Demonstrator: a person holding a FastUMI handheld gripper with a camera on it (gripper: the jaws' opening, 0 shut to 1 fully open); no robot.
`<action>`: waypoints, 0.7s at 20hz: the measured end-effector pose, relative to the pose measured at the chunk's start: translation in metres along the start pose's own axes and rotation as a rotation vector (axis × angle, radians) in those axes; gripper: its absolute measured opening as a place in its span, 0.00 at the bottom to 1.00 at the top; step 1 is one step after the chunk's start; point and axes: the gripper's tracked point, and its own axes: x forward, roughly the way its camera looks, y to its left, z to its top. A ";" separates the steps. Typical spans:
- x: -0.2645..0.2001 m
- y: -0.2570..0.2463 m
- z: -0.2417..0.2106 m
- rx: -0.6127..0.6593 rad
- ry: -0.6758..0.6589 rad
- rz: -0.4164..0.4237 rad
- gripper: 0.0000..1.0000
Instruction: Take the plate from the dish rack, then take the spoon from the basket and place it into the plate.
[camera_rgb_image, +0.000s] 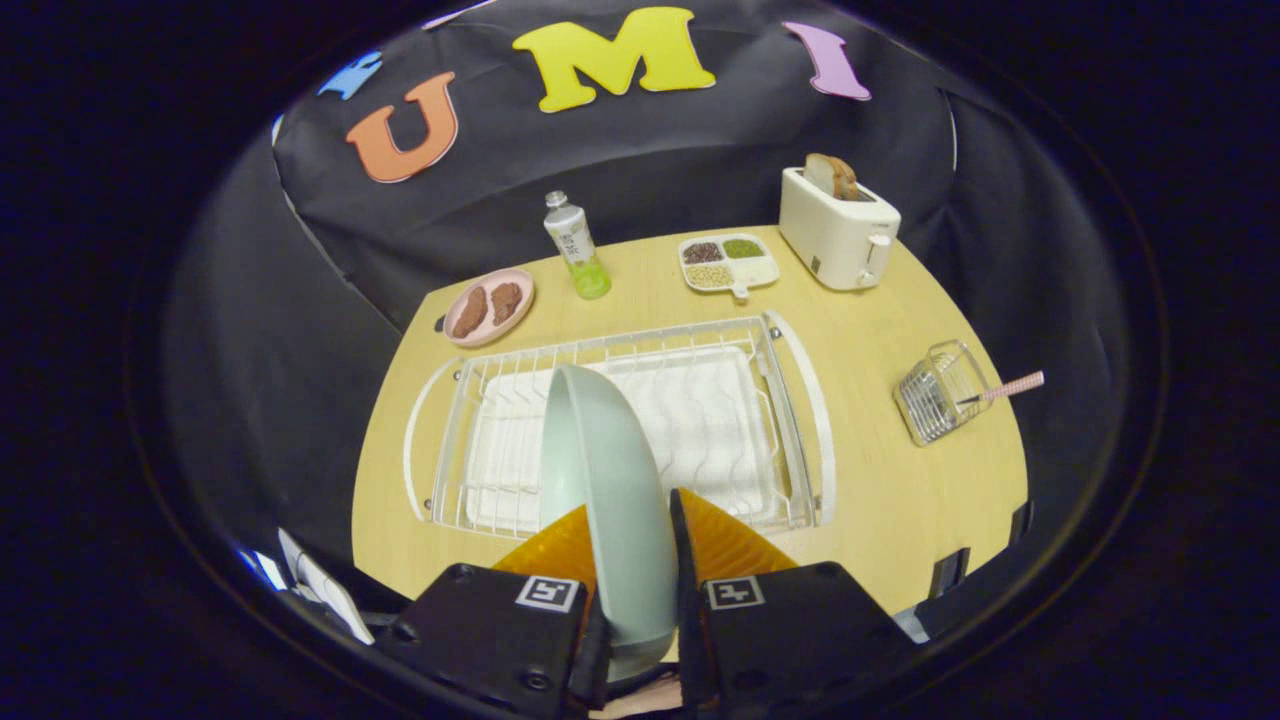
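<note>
Beyond my fingers the rack (795, 400) is sitting on the table (880, 340). My gripper (630, 540) is clamping the plate (605, 480) edge-on between both fingers; I'm judging it could slip. The spoon (1005, 390) is waiting in the basket (940, 392), ahead-right.

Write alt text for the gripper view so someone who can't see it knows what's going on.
The gripper clamps a pale green plate on edge between its fingers, over a white wire dish rack on a wooden table. Beyond are a wire basket holding a pink-handled spoon, a toaster, a bottle, and two food dishes.
</note>
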 end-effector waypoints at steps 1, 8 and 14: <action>-0.001 -0.005 -0.012 0.012 0.005 0.023 0.33; 0.023 -0.046 -0.093 0.150 0.100 0.182 0.33; 0.053 -0.065 -0.137 0.235 0.144 0.276 0.32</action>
